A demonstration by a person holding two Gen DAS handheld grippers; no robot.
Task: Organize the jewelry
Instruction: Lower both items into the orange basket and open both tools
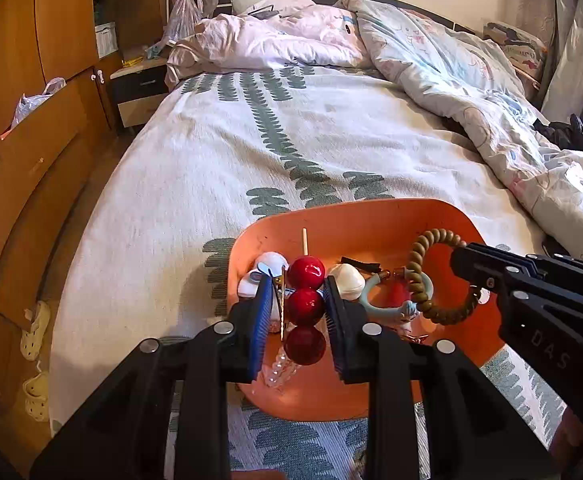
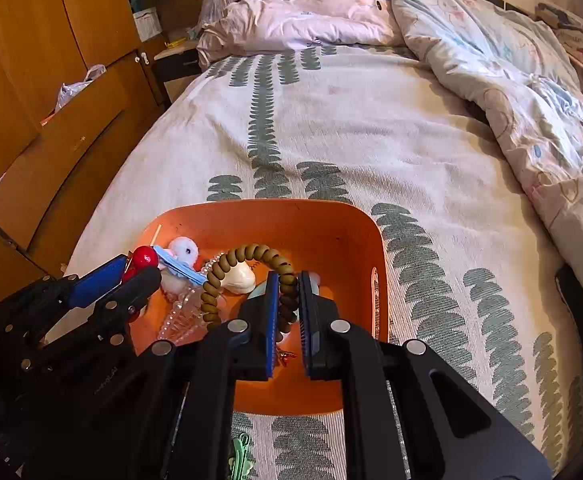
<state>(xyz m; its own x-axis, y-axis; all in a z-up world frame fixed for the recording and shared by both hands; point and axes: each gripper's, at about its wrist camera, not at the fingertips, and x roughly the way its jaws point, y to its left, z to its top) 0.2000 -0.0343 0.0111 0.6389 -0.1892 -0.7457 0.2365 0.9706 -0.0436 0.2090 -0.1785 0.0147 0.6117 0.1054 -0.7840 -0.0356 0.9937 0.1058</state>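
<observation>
Jaws of left gripper [image 1: 297,308] clamp red beads [image 1: 305,306]; right gripper [image 2: 289,300] pinches coil bracelet [image 2: 247,276].

A bed [image 2: 371,120] covered by a cream bedspread with green leaf print carries an orange plastic tray [image 2: 323,216] near its foot. A rumpled pale floral duvet [image 2: 511,80] lies along one side, and a green plastic hair clip [image 2: 240,458] rests just beside the tray.
</observation>
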